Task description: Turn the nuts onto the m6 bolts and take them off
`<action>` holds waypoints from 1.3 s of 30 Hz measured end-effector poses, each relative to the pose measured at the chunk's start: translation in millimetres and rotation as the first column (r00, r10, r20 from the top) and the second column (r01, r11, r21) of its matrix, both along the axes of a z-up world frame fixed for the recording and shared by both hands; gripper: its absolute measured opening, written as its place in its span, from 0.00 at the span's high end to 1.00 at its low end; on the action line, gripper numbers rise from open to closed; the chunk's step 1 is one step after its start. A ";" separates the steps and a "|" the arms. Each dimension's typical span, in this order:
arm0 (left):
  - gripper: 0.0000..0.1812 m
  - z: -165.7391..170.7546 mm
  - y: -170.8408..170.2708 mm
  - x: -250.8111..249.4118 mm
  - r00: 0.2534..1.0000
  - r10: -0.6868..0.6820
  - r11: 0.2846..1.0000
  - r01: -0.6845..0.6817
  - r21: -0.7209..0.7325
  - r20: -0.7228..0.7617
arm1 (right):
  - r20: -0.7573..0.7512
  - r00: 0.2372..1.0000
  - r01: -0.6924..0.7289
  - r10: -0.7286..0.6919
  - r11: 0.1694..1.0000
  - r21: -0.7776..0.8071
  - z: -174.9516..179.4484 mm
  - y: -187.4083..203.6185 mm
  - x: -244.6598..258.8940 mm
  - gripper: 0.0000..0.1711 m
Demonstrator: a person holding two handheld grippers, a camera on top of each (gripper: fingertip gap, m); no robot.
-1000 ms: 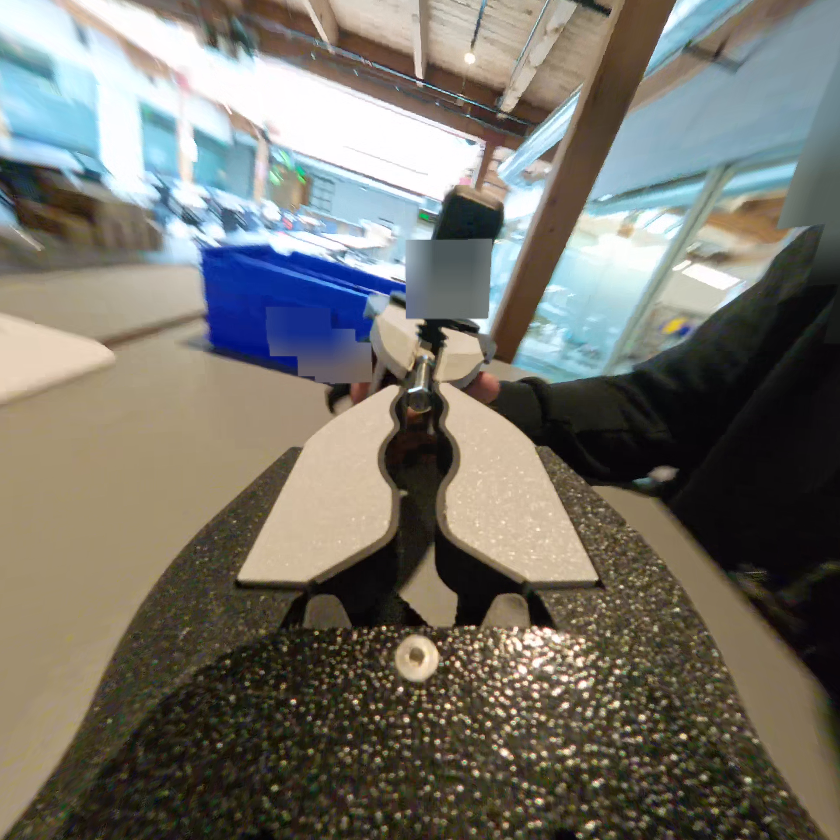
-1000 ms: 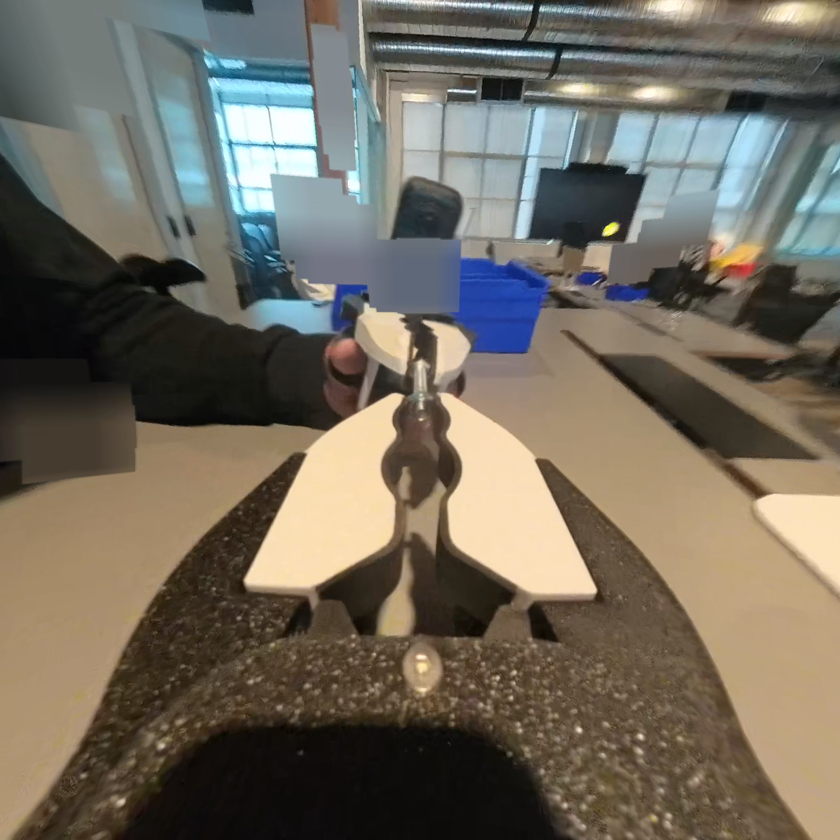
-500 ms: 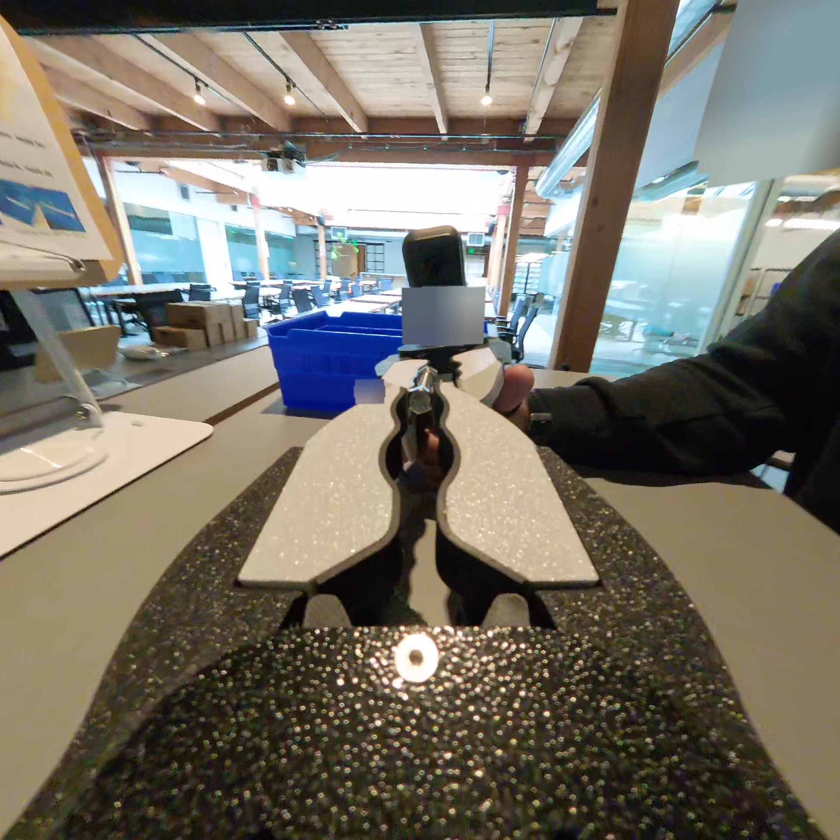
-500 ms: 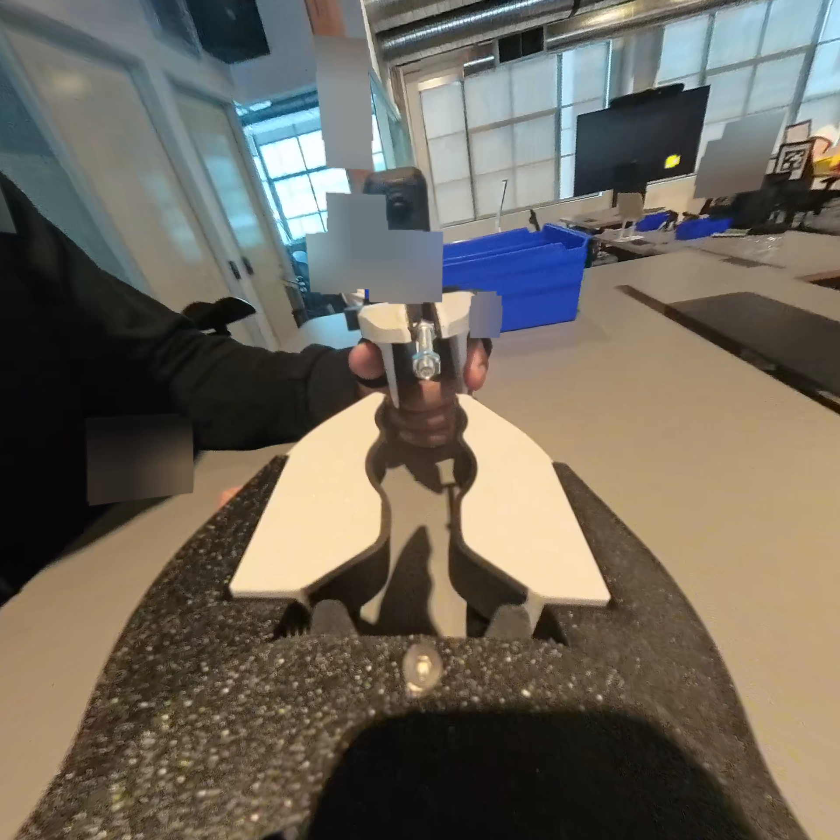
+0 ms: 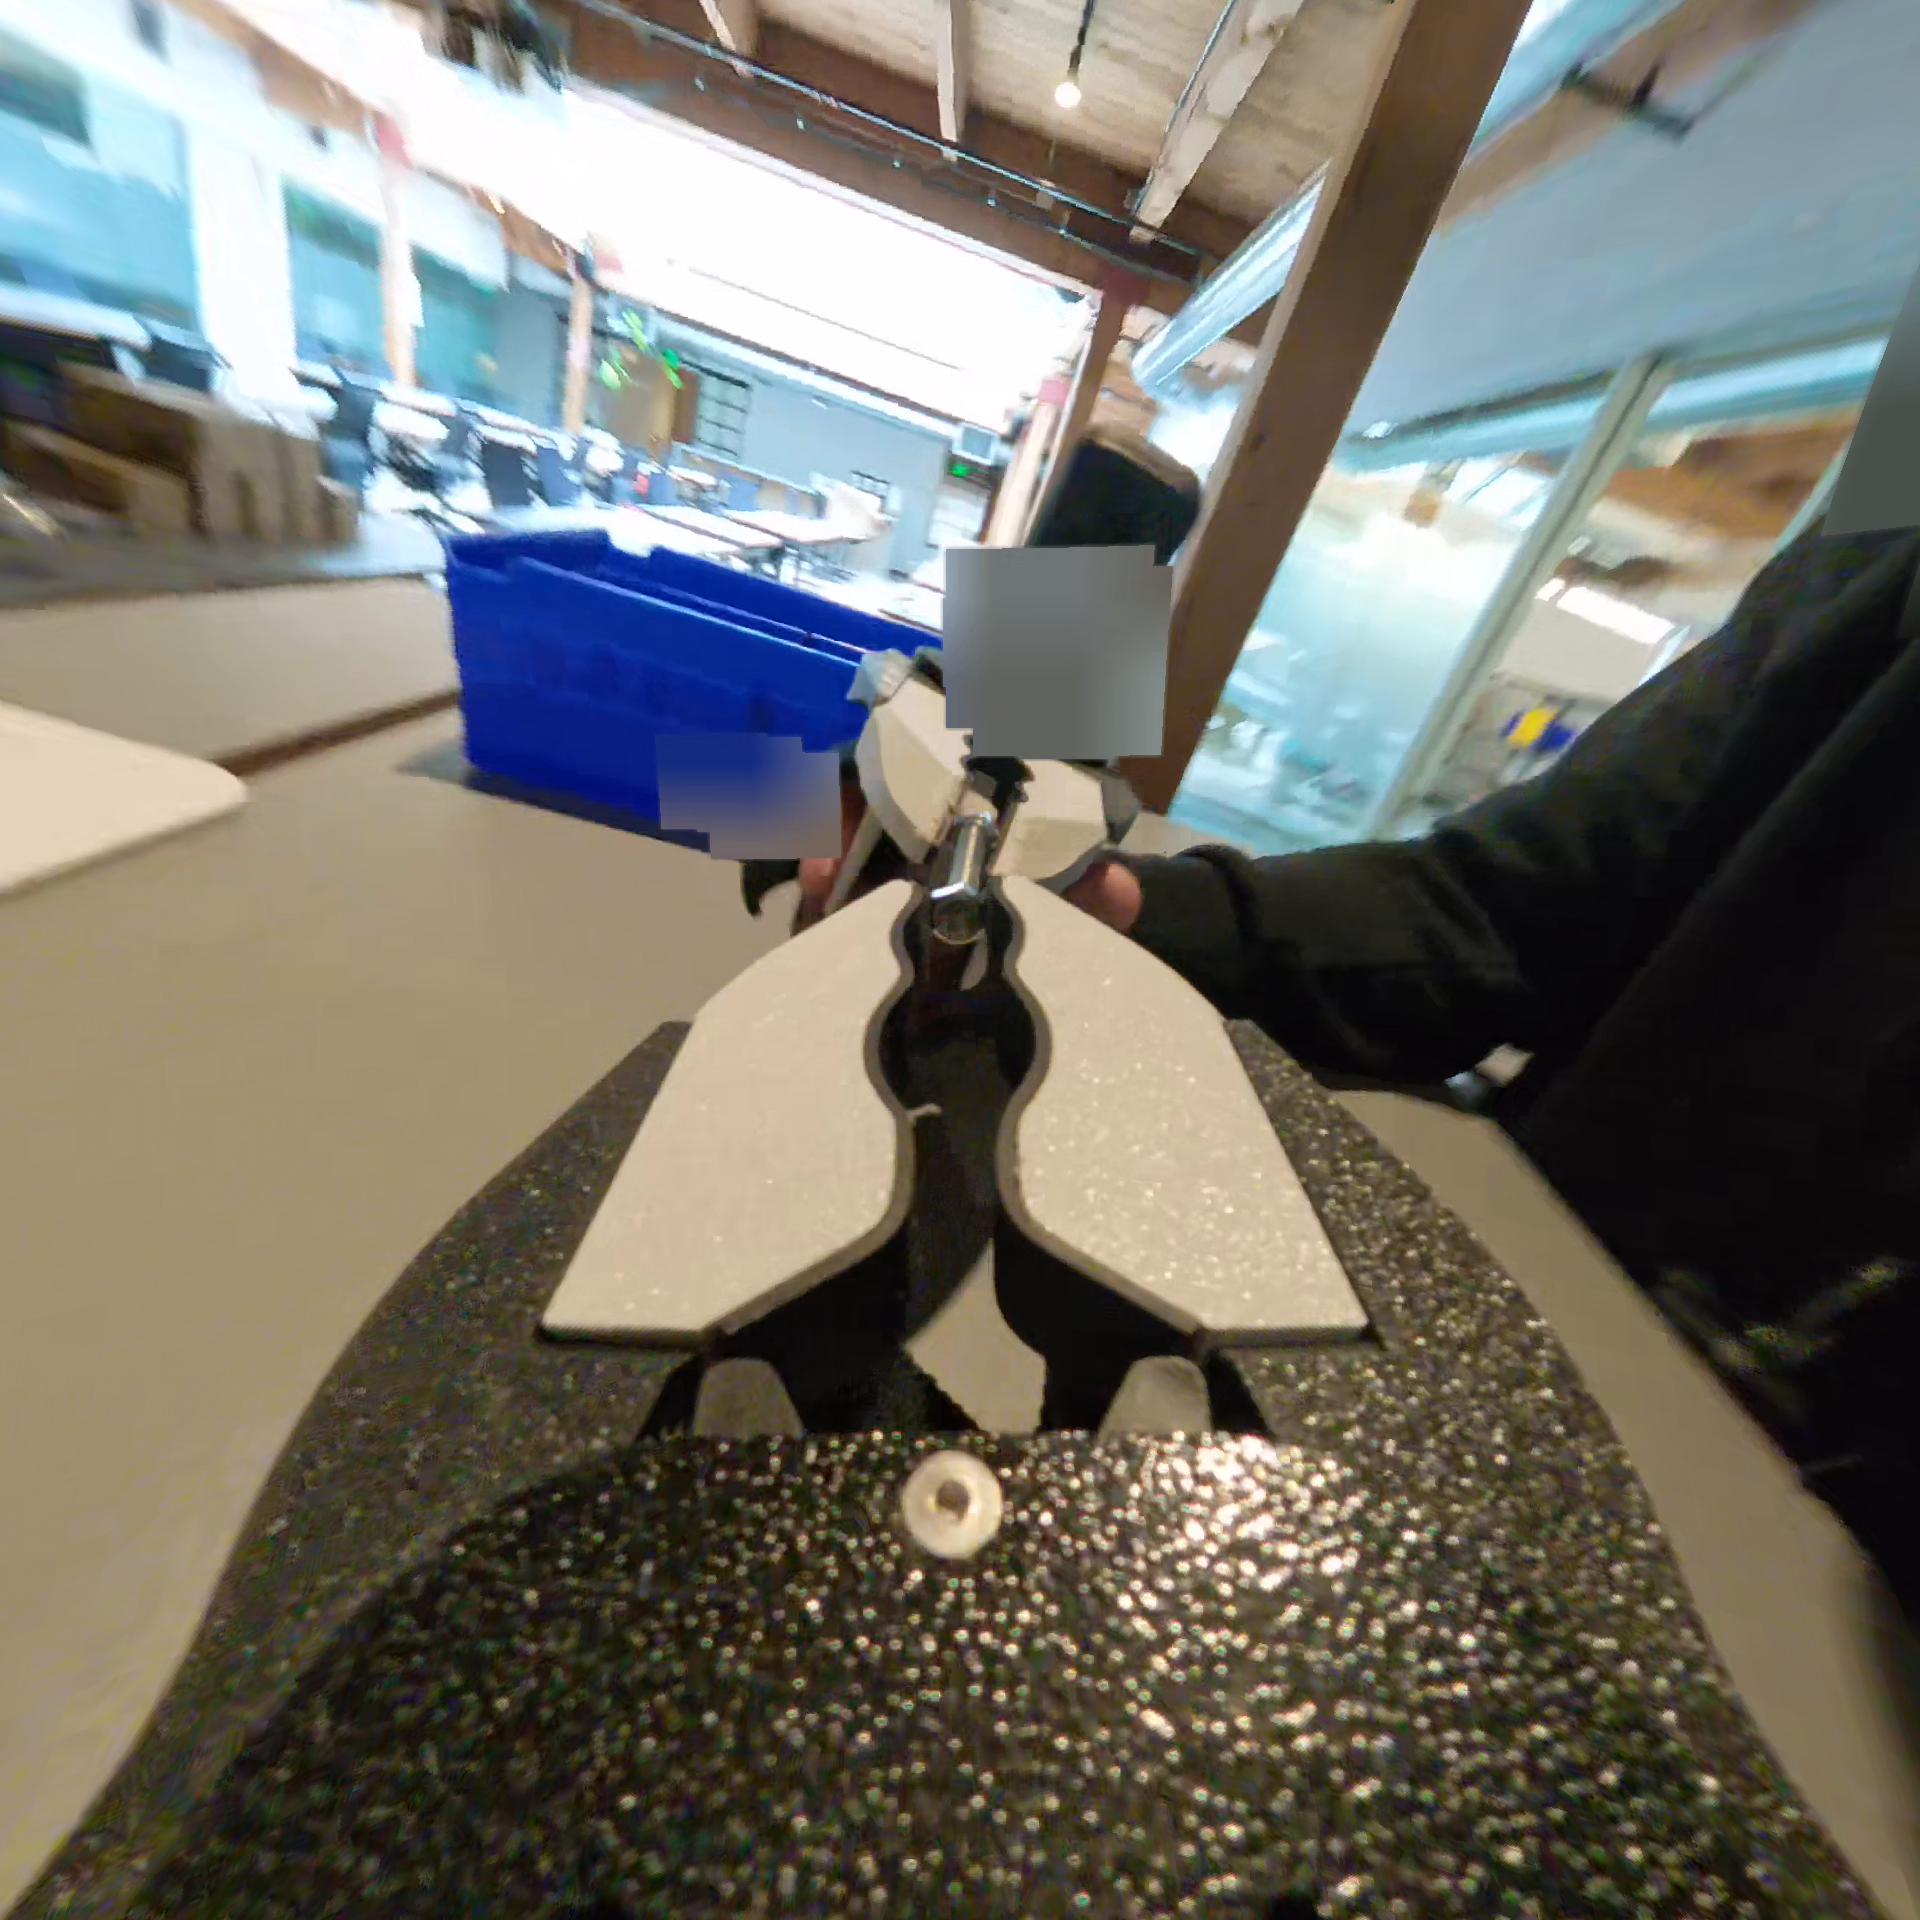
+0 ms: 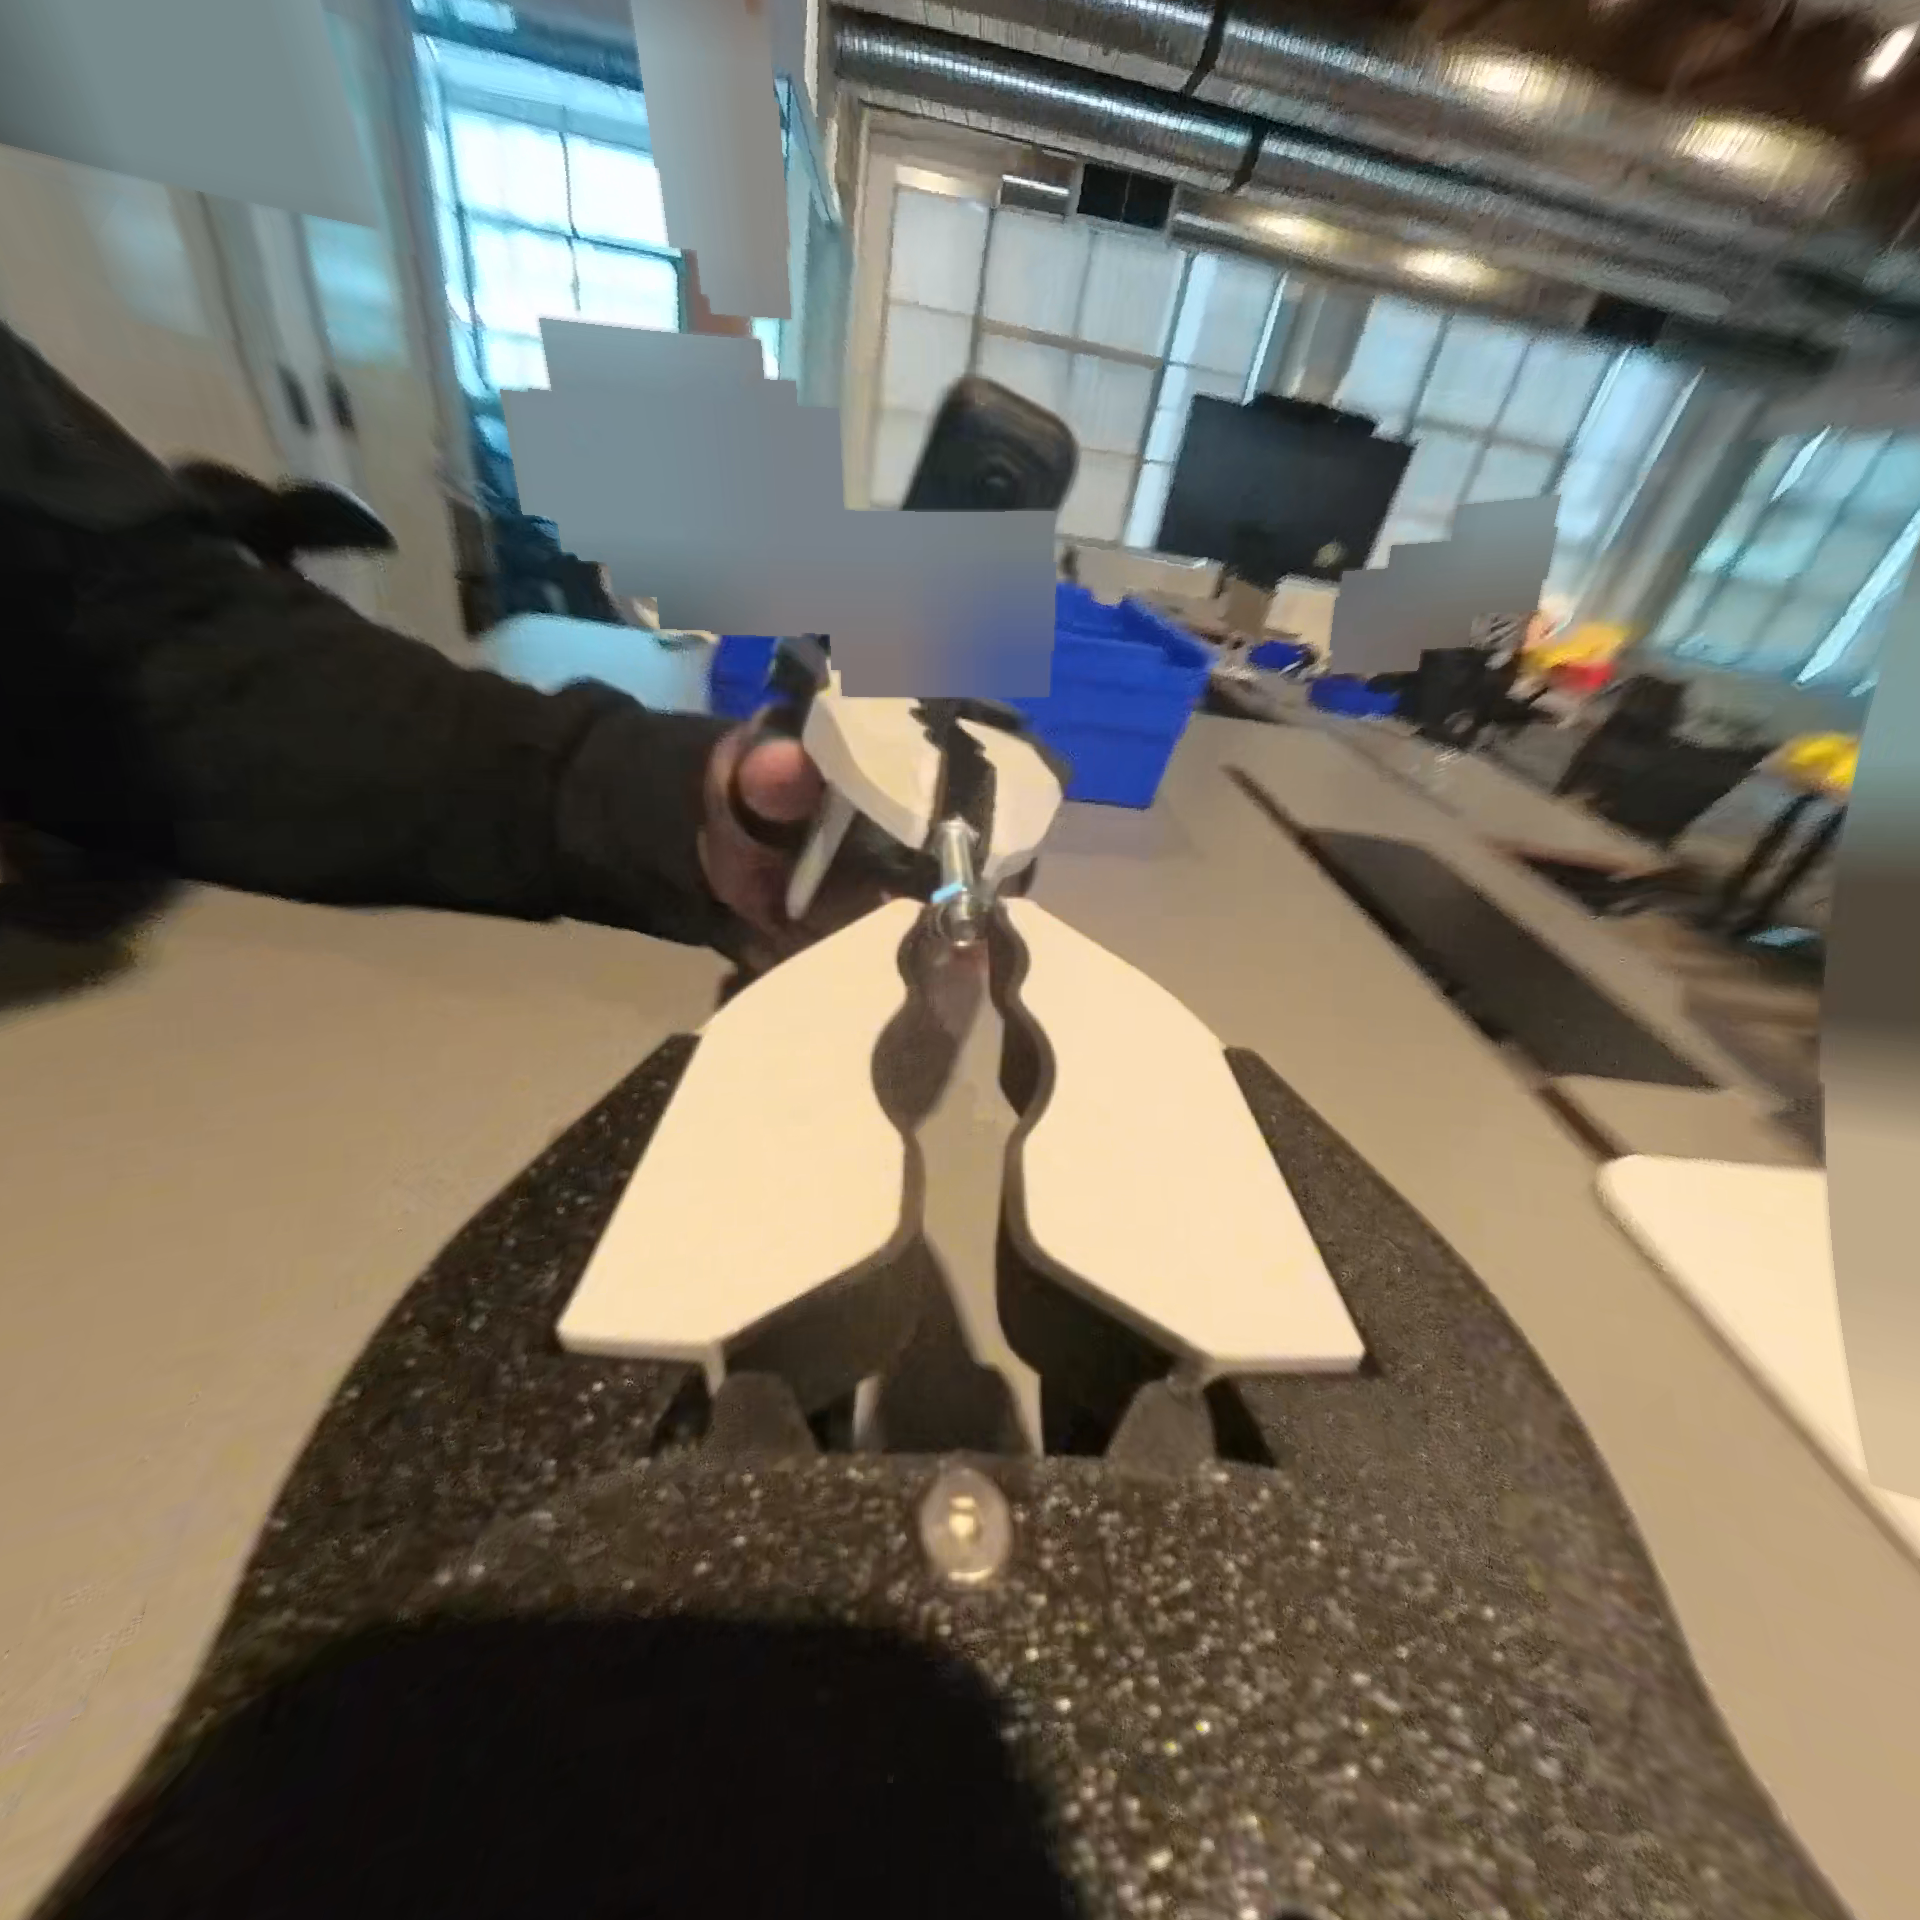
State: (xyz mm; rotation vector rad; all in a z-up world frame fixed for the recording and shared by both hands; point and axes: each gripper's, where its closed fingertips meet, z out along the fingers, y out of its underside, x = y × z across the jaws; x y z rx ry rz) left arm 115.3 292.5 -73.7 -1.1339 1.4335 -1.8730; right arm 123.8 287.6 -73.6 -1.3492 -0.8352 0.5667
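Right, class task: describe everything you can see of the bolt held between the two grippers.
The bolt is short, shiny silver metal with a threaded shank. It is held in the air above the grey table and spans the small gap between the two grippers. The left gripper is shut on one end. The right gripper is shut at the other end, apparently on the nut. Blur hides finer detail.
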 end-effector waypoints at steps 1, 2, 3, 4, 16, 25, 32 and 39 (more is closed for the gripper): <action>0.95 0.4 2.1 0.0 1.000 -0.007 0.999 0.006 -0.042 -0.011 | 0.044 0.998 0.032 -0.034 0.998 0.046 -1.2 1.4 -0.1 0.94; 0.95 0.9 3.9 0.0 1.000 0.001 0.999 -0.001 -0.050 -0.010 | 0.074 0.995 0.056 -0.061 0.996 0.070 -2.8 3.2 -0.2 0.94; 0.95 1.6 4.1 -0.6 1.000 0.003 0.999 -0.003 -0.049 -0.003 | 0.078 0.994 0.066 -0.072 0.995 0.081 -2.5 3.7 -0.8 0.94; 0.95 2.3 4.4 -0.9 1.000 0.010 0.999 -0.010 -0.041 0.006 | 0.059 0.996 0.069 -0.073 0.995 0.073 -1.7 4.1 -0.9 0.94; 0.95 5.7 6.3 3.0 0.966 0.165 0.936 -0.216 0.277 0.197 | -0.311 0.943 -0.216 0.121 0.931 -0.295 3.3 0.8 -0.9 0.87; 0.94 -6.8 -4.1 0.4 0.995 -0.054 0.996 0.047 -0.079 -0.088 | -0.008 1.000 -0.010 0.010 1.000 -0.014 0.2 -0.7 -1.3 0.94; 0.95 -0.2 0.2 0.6 1.000 0.020 1.000 -0.020 0.005 0.000 | -0.061 0.998 0.022 -0.024 0.999 -0.040 2.9 4.0 0.9 0.82; 0.95 6.9 10.0 0.0 0.974 0.152 0.959 -0.186 0.214 0.166 | -0.248 0.964 -0.169 0.100 0.946 -0.275 -1.1 1.9 0.2 0.83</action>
